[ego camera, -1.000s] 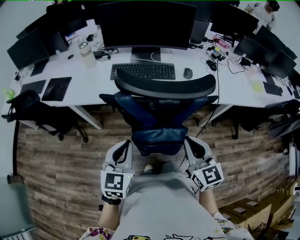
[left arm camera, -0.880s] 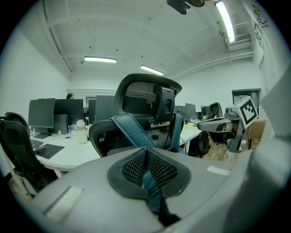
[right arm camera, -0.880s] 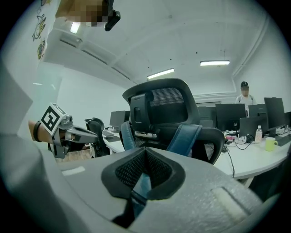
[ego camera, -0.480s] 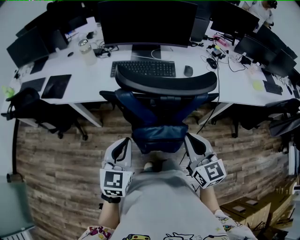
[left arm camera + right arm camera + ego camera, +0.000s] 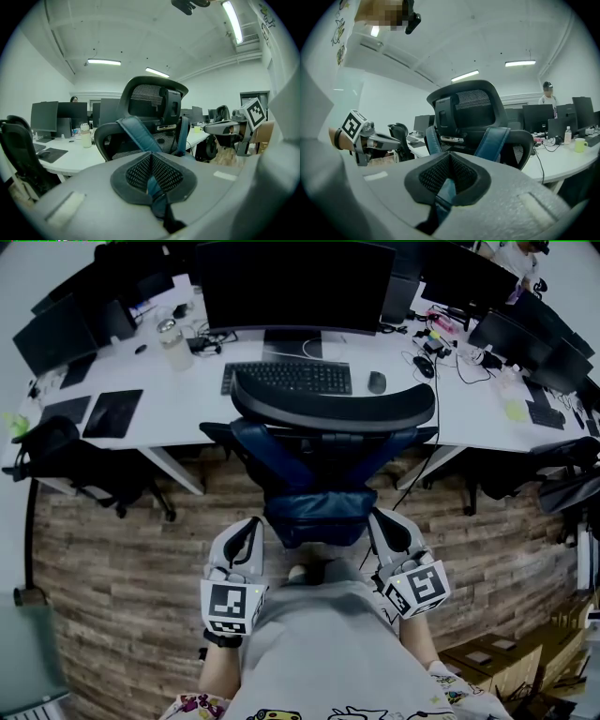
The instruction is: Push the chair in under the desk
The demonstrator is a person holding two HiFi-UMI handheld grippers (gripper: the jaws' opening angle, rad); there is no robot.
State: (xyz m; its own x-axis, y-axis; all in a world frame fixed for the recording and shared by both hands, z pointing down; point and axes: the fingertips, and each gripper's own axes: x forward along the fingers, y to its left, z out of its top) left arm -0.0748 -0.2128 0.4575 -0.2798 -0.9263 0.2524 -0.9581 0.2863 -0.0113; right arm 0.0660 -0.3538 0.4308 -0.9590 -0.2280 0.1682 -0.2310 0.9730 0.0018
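A black mesh office chair with blue straps and a blue lower cushion stands with its back to me. Its headrest reaches over the edge of the white desk. My left gripper is held low beside the left of the blue cushion and my right gripper beside its right. Both are shut with nothing between the pads, and I cannot tell whether the tips touch the chair. In the left gripper view the chair back rises just ahead of the shut left gripper. The right gripper view shows the chair the same way.
On the desk are a keyboard, a mouse, a large monitor, a jar and cables. Other dark chairs stand at left and right. The floor is wood planks. A person is at the far right.
Almost nothing differs. The view has shifted very slightly, and the grippers and chair keep their places.
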